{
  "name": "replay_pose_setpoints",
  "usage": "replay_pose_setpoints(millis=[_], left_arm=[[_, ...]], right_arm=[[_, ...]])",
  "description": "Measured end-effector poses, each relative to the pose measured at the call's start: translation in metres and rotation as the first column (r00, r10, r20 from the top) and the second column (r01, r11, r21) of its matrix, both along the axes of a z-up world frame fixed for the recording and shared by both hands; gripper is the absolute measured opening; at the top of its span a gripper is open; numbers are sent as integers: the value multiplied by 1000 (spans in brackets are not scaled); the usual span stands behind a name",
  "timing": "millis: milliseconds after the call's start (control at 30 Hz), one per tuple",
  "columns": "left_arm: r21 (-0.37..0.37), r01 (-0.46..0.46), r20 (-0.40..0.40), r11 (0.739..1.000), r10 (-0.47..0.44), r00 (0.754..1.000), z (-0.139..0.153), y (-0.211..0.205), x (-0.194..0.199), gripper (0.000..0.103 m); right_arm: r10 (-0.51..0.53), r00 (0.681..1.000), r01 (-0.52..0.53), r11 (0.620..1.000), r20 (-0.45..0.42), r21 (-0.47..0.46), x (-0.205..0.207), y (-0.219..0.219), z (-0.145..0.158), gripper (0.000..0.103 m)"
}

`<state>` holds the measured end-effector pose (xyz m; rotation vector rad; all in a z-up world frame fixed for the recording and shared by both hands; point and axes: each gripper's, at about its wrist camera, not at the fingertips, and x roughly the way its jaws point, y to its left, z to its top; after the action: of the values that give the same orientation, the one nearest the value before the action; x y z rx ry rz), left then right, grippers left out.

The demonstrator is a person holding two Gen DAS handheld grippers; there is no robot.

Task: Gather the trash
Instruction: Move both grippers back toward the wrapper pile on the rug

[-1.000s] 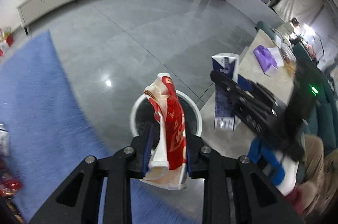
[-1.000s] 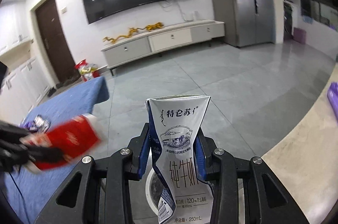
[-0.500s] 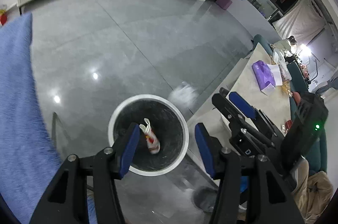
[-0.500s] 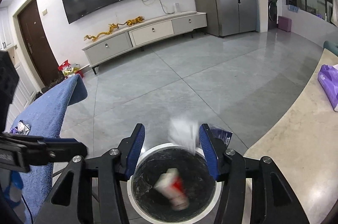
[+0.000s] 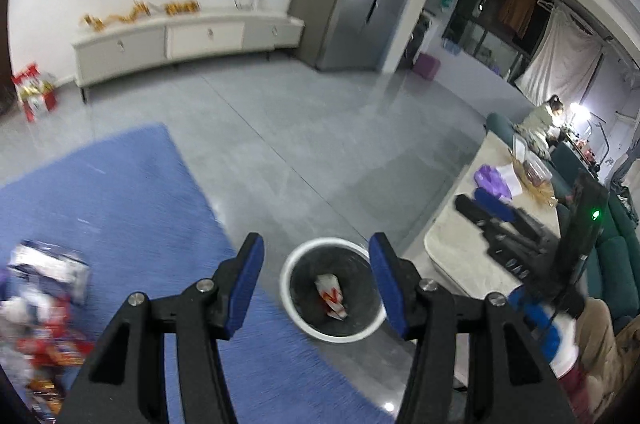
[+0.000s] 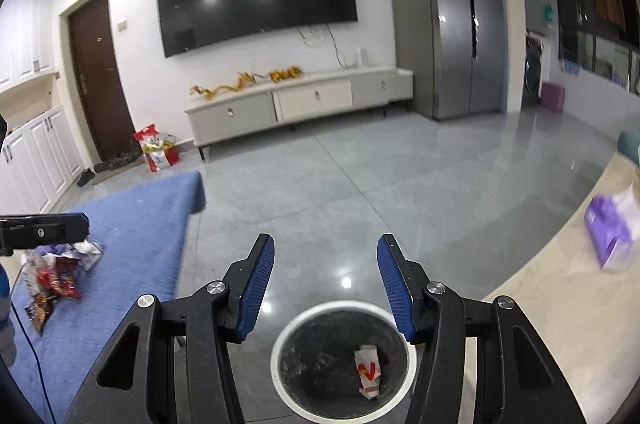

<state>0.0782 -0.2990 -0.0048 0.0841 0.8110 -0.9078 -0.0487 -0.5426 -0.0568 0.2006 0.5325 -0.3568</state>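
L gripper (image 5: 316,278): jaws apart, nothing betw the blue pads (image 5: 246,286), empty. Tilted downward, black finger arms splayed out toward the lens. R gripper (image 6: 326,282): same, jaws apart, blue pads (image 6: 256,288) clear of everything, empty, also angled down. In the L wrist view the R gripper (image 5: 490,214) shows at right, blurred, pointing left, w/ part of the person's hand (image 5: 560,344) under it, blurry. In the R wrist view only the L gripper's black tip (image 6: 44,232) shows at the left edge.
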Motion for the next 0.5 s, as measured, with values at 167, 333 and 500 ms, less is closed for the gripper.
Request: replay_pose_setpoints(millis=[167, 333, 500], left_arm=[[-59, -94, 112, 994, 100, 989, 40, 77, -7, 68], [-111, -216, 215, 970, 235, 948, 70, 176, -14, 79], [-117, -328, 281, 937, 348, 894, 83, 258, -16, 79]], right_arm=[[60, 998, -58, 996, 31, -66, -15, 35, 48, 53], [132, 989, -125, 987, 70, -102, -25, 72, 80, 55], [215, 973, -203, 970, 82, -132, -21, 112, 97, 56]])
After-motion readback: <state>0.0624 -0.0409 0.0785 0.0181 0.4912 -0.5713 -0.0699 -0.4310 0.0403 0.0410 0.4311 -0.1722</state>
